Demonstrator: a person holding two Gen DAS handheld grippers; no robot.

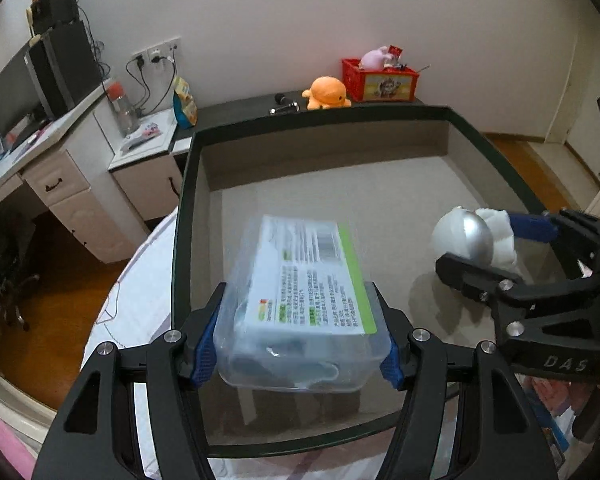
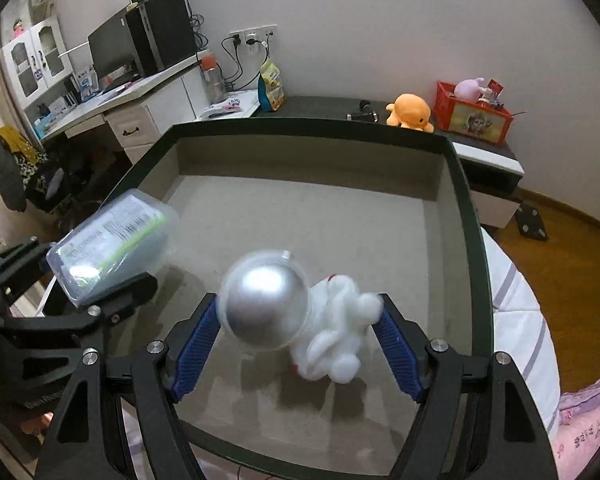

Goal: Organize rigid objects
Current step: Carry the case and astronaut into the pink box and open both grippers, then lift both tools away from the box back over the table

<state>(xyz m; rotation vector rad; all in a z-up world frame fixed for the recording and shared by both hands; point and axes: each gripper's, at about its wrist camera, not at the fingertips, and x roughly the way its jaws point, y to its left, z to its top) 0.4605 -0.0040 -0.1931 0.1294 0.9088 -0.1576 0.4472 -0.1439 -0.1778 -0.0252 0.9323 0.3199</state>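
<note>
Carrying two things at once over the big dark-rimmed tray (image 1: 384,114), the person seems to be in the placing step of the tidy-up; the left tool (image 1: 296,344) is clenched on a clear plastic box (image 1: 300,300) with a green-edged label, its blue pads pressing the box's two sides; the right tool (image 2: 296,340) grasps a white astronaut figure (image 2: 296,312) with a silver helmet under a clear dome, one pad against the dome and the other against the white body. Both things hang above the tray's beige floor, not yet set down, and sit near each other, box left and figure right. Next, I judge, each needs lowering until it rests flat, kept apart from its neighbour, and only then letting go; the round helmet may roll if released tilted.
</note>
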